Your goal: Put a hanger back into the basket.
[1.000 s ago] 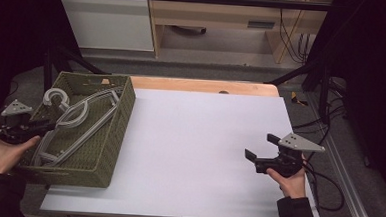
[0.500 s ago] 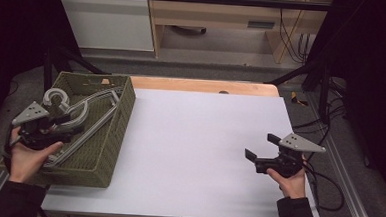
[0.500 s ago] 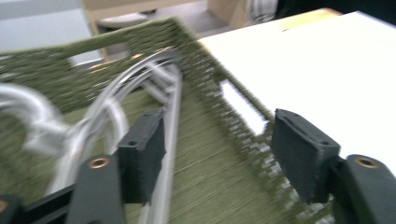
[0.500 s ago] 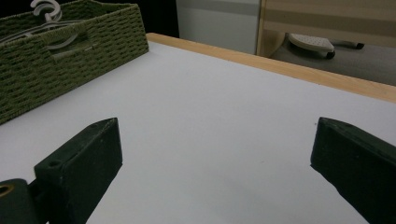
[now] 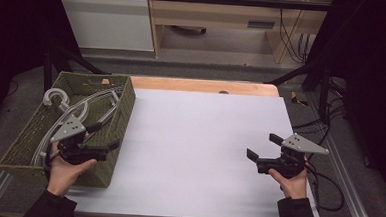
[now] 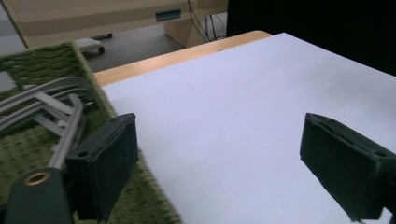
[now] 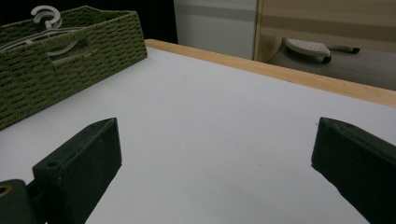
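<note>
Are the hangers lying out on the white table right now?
No, the grey hangers lie inside the green basket at the left edge of the table.

Hangers (image 5: 88, 114) in basket (image 5: 123, 112), table's (image 5: 204, 134) left

One basket (image 5: 123, 116), woven green, sits at the table's (image 5: 203, 154) left edge. In it lie grey hangers (image 5: 88, 110): at least two, going by the overlapping bars; the exact number cannot be told. One hook (image 5: 55, 97) sticks up at the basket's far left corner. Two grippers: the left gripper (image 5: 105, 138) over the basket's right wall, the right gripper (image 5: 264, 148) near the table's right edge.
</note>
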### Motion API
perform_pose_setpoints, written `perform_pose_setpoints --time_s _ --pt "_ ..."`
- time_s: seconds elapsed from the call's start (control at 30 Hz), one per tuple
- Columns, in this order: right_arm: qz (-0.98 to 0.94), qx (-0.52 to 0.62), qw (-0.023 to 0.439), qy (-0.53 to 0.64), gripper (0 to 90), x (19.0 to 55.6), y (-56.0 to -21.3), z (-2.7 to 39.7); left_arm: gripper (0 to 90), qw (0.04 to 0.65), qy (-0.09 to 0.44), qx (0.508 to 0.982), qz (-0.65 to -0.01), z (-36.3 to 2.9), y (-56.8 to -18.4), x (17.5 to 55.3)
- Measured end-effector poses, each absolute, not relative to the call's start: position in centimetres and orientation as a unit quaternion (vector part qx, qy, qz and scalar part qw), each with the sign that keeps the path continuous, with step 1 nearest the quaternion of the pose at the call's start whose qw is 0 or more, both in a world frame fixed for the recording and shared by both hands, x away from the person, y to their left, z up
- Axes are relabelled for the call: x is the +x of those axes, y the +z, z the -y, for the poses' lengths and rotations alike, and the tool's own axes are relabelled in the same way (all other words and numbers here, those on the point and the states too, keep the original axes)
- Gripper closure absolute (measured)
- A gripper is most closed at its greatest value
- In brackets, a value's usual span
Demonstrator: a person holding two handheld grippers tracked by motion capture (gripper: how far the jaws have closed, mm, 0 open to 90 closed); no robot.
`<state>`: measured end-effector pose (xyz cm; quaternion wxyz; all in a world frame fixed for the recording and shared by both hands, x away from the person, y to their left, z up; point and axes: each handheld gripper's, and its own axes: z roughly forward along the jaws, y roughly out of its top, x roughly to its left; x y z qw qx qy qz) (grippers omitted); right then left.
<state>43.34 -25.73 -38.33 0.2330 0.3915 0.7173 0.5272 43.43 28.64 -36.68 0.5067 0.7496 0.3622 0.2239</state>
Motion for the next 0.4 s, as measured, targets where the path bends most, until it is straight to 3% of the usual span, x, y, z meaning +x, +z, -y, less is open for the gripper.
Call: perform_pose_setpoints --time_s 0.4 --pt "-0.714 0.388 0.237 0.532 1.7 43.11 -38.23 26.06 8.0 0.512 0.216 0.751 -0.356 -28.04 -37.66 43.15"
